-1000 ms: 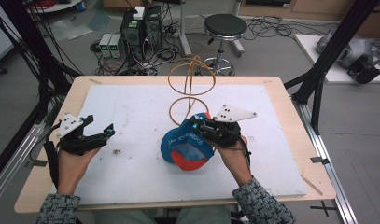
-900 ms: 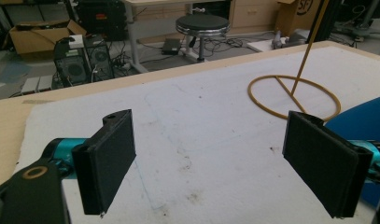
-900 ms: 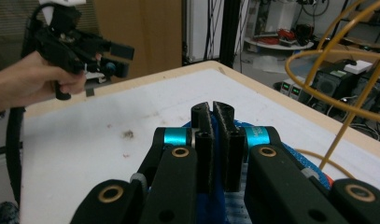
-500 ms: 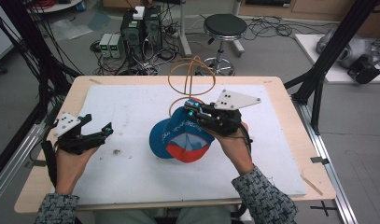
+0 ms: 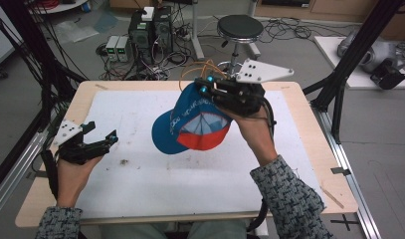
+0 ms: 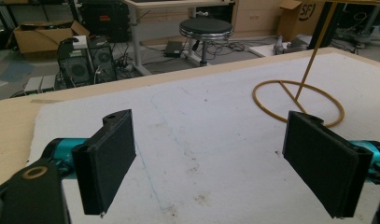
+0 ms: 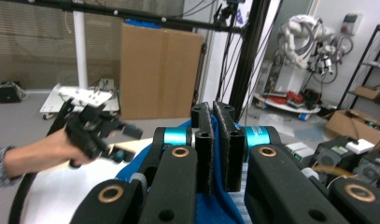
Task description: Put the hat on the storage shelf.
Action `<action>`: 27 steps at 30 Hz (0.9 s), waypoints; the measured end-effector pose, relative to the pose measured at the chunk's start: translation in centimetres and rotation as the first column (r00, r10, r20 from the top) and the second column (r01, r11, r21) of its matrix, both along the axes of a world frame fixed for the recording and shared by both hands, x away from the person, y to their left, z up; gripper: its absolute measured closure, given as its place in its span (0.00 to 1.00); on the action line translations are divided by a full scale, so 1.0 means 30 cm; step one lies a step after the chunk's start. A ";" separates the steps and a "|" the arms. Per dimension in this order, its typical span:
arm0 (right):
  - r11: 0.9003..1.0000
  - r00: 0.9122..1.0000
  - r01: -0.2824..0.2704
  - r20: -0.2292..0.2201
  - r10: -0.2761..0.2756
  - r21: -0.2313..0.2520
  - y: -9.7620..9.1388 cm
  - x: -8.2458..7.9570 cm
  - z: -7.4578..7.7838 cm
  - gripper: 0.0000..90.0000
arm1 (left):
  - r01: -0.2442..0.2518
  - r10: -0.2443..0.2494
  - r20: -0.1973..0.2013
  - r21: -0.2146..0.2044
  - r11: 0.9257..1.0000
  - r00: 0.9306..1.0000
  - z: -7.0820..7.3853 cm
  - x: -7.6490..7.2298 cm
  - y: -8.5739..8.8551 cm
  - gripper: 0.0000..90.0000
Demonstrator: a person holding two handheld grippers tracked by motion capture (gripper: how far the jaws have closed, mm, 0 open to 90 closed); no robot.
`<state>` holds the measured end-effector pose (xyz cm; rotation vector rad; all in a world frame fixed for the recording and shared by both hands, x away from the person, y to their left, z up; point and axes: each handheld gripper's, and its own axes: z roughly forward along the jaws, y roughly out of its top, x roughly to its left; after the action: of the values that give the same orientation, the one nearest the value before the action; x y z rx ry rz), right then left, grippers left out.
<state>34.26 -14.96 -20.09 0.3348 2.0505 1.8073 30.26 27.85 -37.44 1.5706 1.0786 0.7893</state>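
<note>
My right hand-held gripper (image 5: 210,89) is raised over the far middle of the tabletop (image 5: 309,149), its jaws pinched tight on the blue fabric of a cap (image 5: 190,124). In the right gripper view the two black jaws stand almost together with a thin fold of blue cloth (image 7: 215,140) caught between them. The cap hangs off the jaws, lifted clear of the white mat (image 5: 140,189), its brim (image 5: 165,139) pointing down and to the left, and its red-orange underside (image 5: 205,142) facing me.

My left hand-held gripper (image 5: 103,137) rests low at the near left of the mat, well apart from the cap. Its jaws are spread wide with nothing between them; in the left gripper view I see the bare mat (image 6: 201,140) through the gap. Beyond its right jaw stands a yellow wire stand (image 6: 297,95), its ring base flat on the mat and a thin rod rising from it.

Behind the tabletop, on the floor, there is a round black stool (image 5: 240,27) and some computer cases (image 5: 150,30) amid cables.
</note>
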 end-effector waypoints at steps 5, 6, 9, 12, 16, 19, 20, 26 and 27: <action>1.000 1.000 0.000 -0.003 0.000 0.028 -0.003 0.060 0.053 0.97 | -0.002 0.002 -0.003 -0.006 1.000 1.000 -0.002 0.001 0.007 0.19; 0.999 1.000 0.001 -0.003 -0.001 0.034 -0.003 0.073 0.059 0.97 | -0.002 0.002 -0.001 -0.010 1.000 1.000 -0.001 0.001 0.007 0.19; 0.999 1.000 0.006 -0.004 -0.005 0.050 -0.004 0.106 0.072 0.97 | -0.002 0.002 0.000 -0.007 1.000 1.000 0.001 -0.001 0.006 0.19; 0.998 1.000 0.019 -0.001 -0.019 0.052 -0.005 0.138 0.088 0.97 | 0.003 -0.003 -0.001 -0.004 1.000 1.000 0.001 -0.001 0.005 0.19; 0.997 1.000 0.022 0.001 -0.022 0.077 -0.006 0.168 0.104 0.97 | 0.005 -0.005 -0.002 -0.006 1.000 1.000 0.002 -0.001 0.005 0.19; 0.996 0.999 0.039 0.010 -0.040 0.086 0.000 0.191 0.119 0.97 | 0.006 -0.006 -0.002 -0.005 1.000 1.000 0.001 -0.001 0.002 0.19; 0.994 0.999 0.048 0.004 -0.048 0.103 0.002 0.211 0.126 0.97 | 0.007 -0.007 -0.001 -0.004 1.000 1.000 0.000 -0.001 0.000 0.19; 0.990 0.997 0.074 -0.001 -0.074 0.117 0.005 0.263 0.137 0.97 | 0.016 -0.016 -0.003 0.002 1.000 1.000 -0.002 0.001 -0.006 0.19; 0.990 0.997 0.080 -0.004 -0.080 0.119 0.005 0.273 0.136 0.97 | 0.017 -0.017 -0.005 0.003 1.000 1.000 -0.003 0.002 -0.005 0.19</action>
<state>42.43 -14.80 -16.00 0.4432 1.9043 1.8844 30.31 27.69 -37.52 1.5826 1.0668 0.7764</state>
